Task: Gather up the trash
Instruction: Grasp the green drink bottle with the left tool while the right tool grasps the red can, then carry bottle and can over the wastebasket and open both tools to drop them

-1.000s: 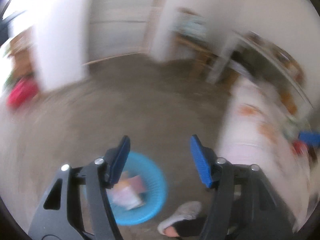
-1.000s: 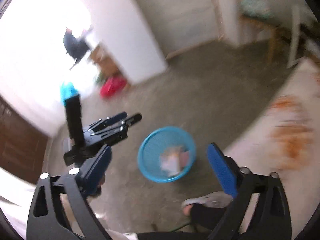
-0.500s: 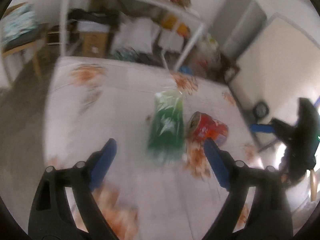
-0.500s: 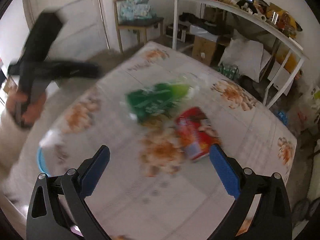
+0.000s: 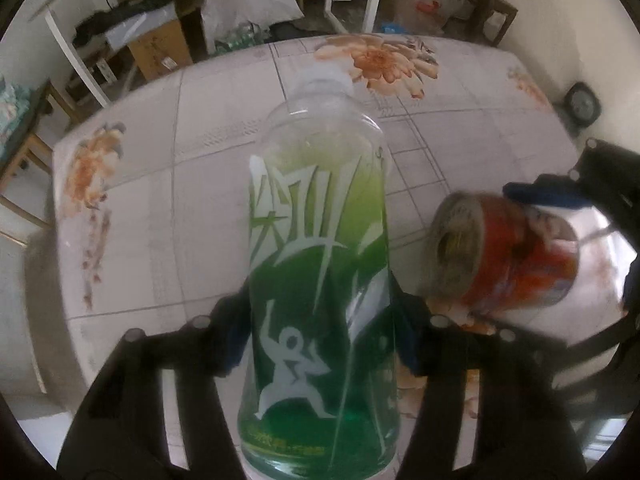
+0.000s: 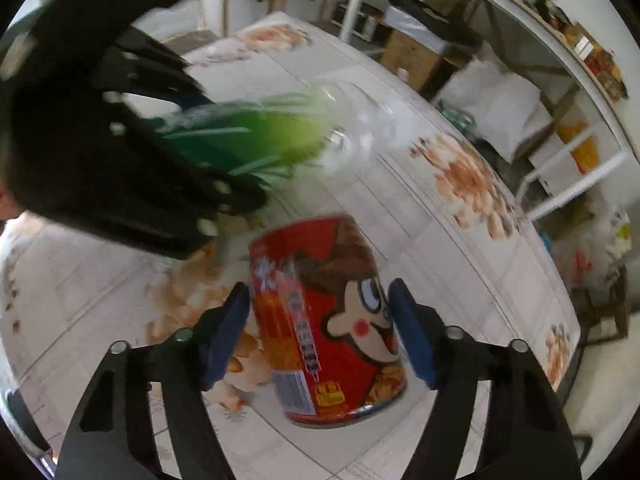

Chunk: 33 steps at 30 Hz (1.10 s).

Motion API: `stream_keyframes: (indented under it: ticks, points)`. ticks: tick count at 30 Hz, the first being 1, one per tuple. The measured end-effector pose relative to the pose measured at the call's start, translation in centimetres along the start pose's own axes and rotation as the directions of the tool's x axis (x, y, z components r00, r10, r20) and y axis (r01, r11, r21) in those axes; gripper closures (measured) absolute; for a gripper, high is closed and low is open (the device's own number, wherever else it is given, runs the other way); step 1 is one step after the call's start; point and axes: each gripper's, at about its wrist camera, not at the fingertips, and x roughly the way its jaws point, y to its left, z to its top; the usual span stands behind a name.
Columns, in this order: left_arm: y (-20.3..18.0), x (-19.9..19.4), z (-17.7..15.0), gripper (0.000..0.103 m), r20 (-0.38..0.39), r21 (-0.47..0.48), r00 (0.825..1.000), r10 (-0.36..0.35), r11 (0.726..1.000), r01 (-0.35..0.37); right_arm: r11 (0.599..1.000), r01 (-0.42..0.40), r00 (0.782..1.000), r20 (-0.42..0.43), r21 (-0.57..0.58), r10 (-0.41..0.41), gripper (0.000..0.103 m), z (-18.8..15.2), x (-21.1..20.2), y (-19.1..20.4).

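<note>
Both of your grippers have just closed, left gripper [image 5: 320, 344] pinching green-labelled plastic bottle [image 5: 320, 264], right gripper [image 6: 318, 328] pinching red can [image 6: 326, 320]; round walls could slip.

Cluttered home storeroom, floral-clothed table [image 5: 224, 128], white shelving [image 6: 576, 92], cardboard box [image 5: 160, 54]

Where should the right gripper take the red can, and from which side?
Mid-body, from above. The red can lies on its side on the floral tablecloth, so only its curved wall offers two opposed faces. The right gripper already straddles it there, jaws just closing in, likely a sound hold.
</note>
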Motion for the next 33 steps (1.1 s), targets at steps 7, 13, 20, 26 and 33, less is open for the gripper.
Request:
stream_keyframes:
  ticks: [7,13,20,26,33]
  points:
    - [0.2,-2.7,-1.9,0.048,0.067,-0.032,0.998,-0.012,0.999,0.014,0.986,-0.070,0.997,0.031,0.153,0.066,0.038,-3.0,-1.4,-0.7]
    - [0.8,-6.2,-4.4,0.048,0.111,-0.069,0.993,-0.043,0.996,0.051,0.959,-0.114,0.991,0.101,0.258,0.091,0.038,-4.0,-2.8,-0.9]
    - [3.0,-10.4,-9.7,0.048,0.189,-0.163,0.965,-0.183,0.963,0.215,0.930,-0.222,0.969,0.175,0.292,0.177,0.038,-4.5,-5.1,1.3]
    - [5.4,-13.6,-16.6,0.048,0.290,-0.268,0.931,-0.223,0.915,0.302,0.912,-0.274,0.953,0.211,0.304,0.217,0.039,-4.2,-6.2,3.8]
    - [8.6,-18.4,-26.6,0.048,0.412,-0.390,0.897,-0.159,0.859,0.331,0.908,-0.346,0.903,0.345,0.236,0.255,0.039,-3.6,-10.3,8.2]
